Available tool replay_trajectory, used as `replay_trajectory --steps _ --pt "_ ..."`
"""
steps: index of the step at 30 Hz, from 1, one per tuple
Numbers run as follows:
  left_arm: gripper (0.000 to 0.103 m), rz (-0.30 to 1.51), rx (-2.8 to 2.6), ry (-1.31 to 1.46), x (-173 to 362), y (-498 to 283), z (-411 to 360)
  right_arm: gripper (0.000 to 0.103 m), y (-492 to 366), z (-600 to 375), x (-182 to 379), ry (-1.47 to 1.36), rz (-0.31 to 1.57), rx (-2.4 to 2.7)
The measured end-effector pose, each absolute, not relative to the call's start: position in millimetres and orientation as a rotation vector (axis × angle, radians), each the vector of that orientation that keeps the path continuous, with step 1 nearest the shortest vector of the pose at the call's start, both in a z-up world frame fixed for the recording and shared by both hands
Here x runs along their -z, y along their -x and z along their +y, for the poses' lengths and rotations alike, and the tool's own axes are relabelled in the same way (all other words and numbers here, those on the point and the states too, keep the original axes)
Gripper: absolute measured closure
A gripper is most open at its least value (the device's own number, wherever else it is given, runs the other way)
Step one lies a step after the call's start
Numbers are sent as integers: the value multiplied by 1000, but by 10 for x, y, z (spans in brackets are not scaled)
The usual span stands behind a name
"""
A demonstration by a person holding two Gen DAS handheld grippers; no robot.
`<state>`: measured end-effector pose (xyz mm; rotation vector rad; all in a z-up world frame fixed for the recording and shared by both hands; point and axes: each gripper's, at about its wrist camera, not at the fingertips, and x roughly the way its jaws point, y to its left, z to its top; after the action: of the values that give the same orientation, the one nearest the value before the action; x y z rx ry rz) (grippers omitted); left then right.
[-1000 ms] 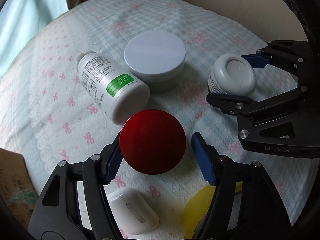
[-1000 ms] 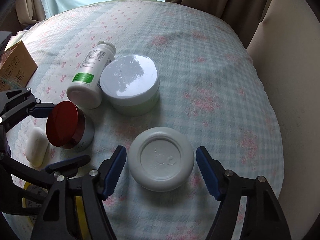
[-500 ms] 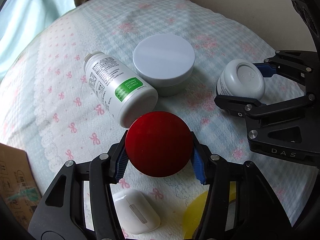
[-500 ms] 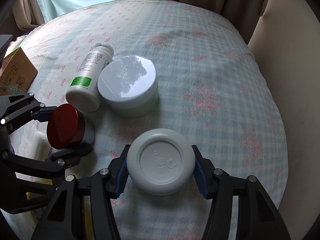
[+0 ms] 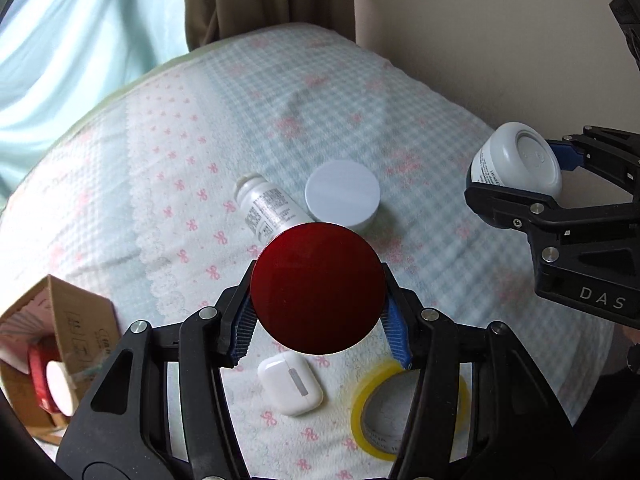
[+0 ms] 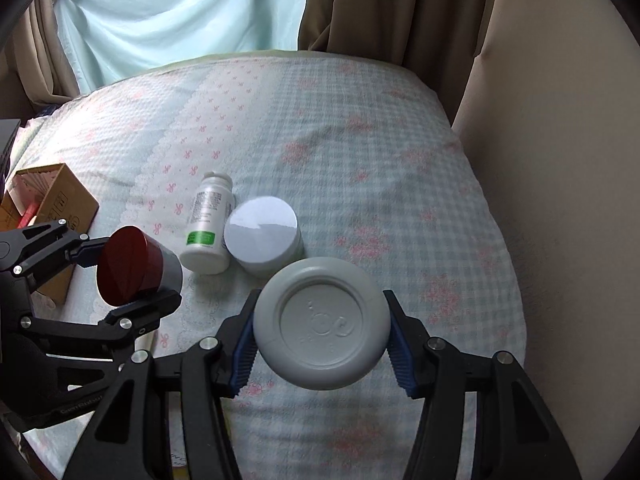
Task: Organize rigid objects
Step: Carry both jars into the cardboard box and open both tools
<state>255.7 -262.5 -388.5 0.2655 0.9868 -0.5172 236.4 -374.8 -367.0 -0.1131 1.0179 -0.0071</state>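
Left tongs (image 5: 318,316) pinching red-lidded jar (image 5: 318,288), lifted off the bed (image 5: 360,128). Right tongs (image 6: 322,344) pinching white-capped jar (image 6: 322,322), also in the air. White pill bottle (image 5: 266,210) lying beside lavender-lidded jar (image 5: 342,198) at 12 o'clock of the red lid. Earbud case (image 5: 290,386), yellow tape roll (image 5: 368,412) at 6.

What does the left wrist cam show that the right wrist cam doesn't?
Left wrist only: the white earbud case and the full yellow tape roll on the bedspread.

Right wrist only: the embossed lid of the white jar head-on, and the green label on the lying bottle.

Both: the left gripper shut on the red-lidded jar, the right gripper shut on the white jar, the pale flat-lidded tub, and the cardboard box.
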Motion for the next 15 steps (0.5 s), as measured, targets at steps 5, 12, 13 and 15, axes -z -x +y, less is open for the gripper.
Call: replay_trajectory --steps 5,12,13,15 --pt "52 932 486 -207 3124 -2407 -2387 51 -2113 -3607 2947 116 968 10" --pt "52 923 394 -69 2221 -2177 -1873 51 -1831 -3304 2128 140 927 -51" --pt "52 921 378 -58 2130 -2140 -1801 51 -1805 -3253 2048 140 920 -66" --pt "52 922 341 -36 1976 -2070 -1614 51 -1770 -3126 1910 141 911 -102"
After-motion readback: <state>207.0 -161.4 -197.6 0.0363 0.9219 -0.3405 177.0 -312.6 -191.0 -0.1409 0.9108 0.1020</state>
